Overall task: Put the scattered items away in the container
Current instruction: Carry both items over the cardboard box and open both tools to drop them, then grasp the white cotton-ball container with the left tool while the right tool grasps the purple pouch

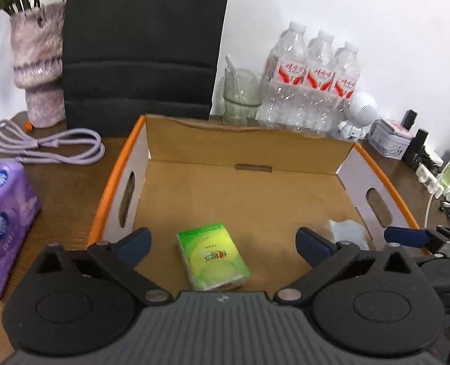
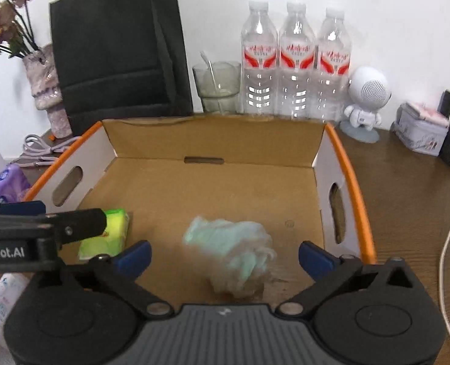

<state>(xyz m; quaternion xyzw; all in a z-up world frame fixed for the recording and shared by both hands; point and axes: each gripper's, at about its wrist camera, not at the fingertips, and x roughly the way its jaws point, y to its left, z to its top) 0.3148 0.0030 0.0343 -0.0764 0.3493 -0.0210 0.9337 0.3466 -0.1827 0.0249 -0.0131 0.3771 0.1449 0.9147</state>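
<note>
both grippers (image 1: 223,241) (image 2: 225,254) gape empty — "robot.ai" readable on left gripper's side.

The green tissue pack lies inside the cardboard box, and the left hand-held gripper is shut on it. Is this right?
Not fully. The green tissue pack does lie inside the cardboard box, but the left hand-held gripper is open: in the left wrist view its blue fingertips stand wide apart on either side of the pack, not touching it.
</note>
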